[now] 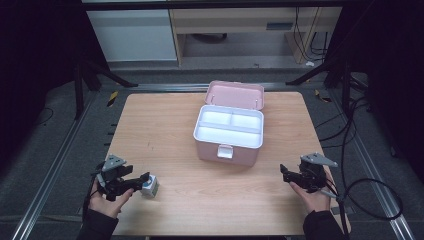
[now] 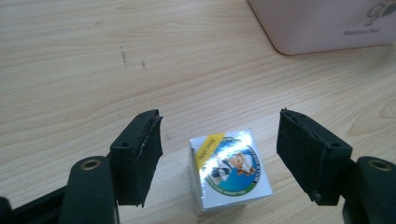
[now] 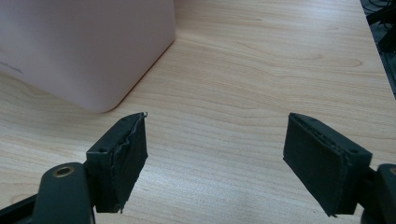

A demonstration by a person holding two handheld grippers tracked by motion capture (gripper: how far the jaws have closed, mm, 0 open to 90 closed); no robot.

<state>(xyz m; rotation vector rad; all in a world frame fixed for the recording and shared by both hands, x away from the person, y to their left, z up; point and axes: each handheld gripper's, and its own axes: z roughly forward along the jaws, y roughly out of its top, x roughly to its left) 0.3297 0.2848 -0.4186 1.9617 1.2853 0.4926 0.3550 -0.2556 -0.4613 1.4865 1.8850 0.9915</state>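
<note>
A small white box [image 2: 229, 170] with a round cartoon sticker on top lies on the wooden table [image 1: 175, 130] near its front left. My left gripper [image 2: 219, 154] stands open around it, a clear gap between each pad and the box; in the high view the left gripper [image 1: 142, 184] is at the box [image 1: 150, 186]. A pink case [image 1: 229, 134] sits mid-table with its lid swung back and a white divided tray inside. My right gripper [image 1: 282, 170] is open over bare wood at the front right, and the right gripper [image 3: 215, 154] has the pink case's wall [image 3: 79, 46] at its upper left.
Dark floor, metal rails and loose cables surround the table. A black cable [image 1: 375, 200] trails from the right gripper off the table's right side. White cabinets [image 1: 132, 30] stand beyond the far edge.
</note>
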